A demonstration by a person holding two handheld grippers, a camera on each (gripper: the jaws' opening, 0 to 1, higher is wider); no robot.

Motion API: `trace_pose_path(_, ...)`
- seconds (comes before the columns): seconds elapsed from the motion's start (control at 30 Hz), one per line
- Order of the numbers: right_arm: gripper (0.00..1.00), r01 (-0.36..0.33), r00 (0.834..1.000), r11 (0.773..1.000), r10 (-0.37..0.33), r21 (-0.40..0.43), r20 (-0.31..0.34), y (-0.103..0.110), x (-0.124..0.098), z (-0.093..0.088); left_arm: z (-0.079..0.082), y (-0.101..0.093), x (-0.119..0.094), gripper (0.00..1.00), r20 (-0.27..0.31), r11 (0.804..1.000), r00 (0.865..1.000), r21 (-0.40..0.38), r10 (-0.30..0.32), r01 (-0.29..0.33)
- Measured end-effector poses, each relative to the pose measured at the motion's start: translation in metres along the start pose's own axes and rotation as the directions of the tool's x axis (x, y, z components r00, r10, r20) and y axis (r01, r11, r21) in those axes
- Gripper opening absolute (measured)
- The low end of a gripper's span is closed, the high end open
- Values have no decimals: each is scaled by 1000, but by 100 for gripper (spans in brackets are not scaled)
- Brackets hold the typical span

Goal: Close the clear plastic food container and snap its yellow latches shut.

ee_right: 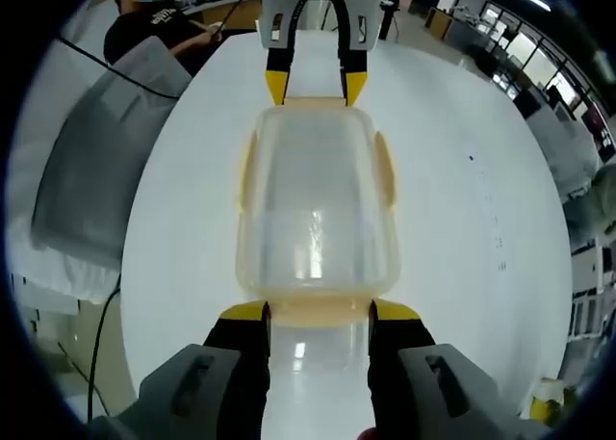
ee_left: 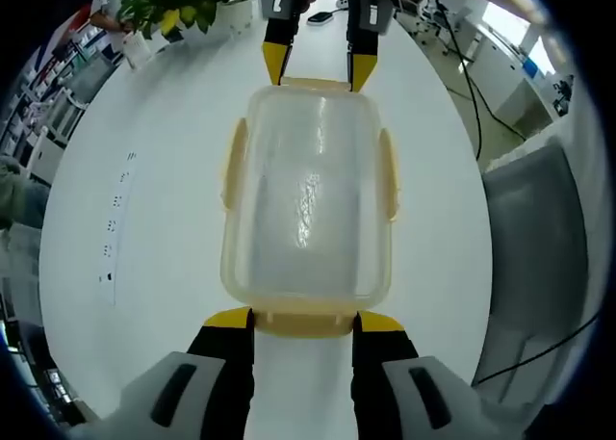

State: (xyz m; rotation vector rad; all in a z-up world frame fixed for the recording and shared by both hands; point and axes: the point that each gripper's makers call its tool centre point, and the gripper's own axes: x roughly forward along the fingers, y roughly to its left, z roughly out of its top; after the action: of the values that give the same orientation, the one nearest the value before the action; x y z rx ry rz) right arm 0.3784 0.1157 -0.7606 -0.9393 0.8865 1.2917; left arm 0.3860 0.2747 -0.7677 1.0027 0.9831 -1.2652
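Container (ee_left: 306, 199) sits mid white table (ee_left: 144, 228), lid on, betw. the two grippers, one at each short end. Side latches (ee_left: 232, 161) lie along the long sides; can't tell if snapped. End latch (ee_left: 303, 320) lies right betw. the left gripper (ee_left: 302, 319) tips, jaws parted abt latch-wide, tips beside it; contact unclear. Right gripper (ee_right: 318, 311) likewise at the opposite end latch (ee_right: 318, 310), jaws spread, nothing clearly pinched. Walls are cloudy, inside hard to read. Beyond: plant (ee_left: 183, 2) at table's far edge, cut off; grey chair (ee_right: 91, 161) partly off-frame.
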Motion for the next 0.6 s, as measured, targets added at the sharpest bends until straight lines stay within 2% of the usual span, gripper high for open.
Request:
trace_pose_path(0.23, 36, 4, 1000, 1000, -4, 10, -9, -1, -11, -31, 31, -1, 11, 33, 5, 1000, 1000, -2, -8, 8)
trace_pose_path(0.6, 36, 0, 1000, 999, 1, 32, -18, 2, -15, -69, 62, -5, 27, 33, -5, 1000, 1000, 2, -28, 28)
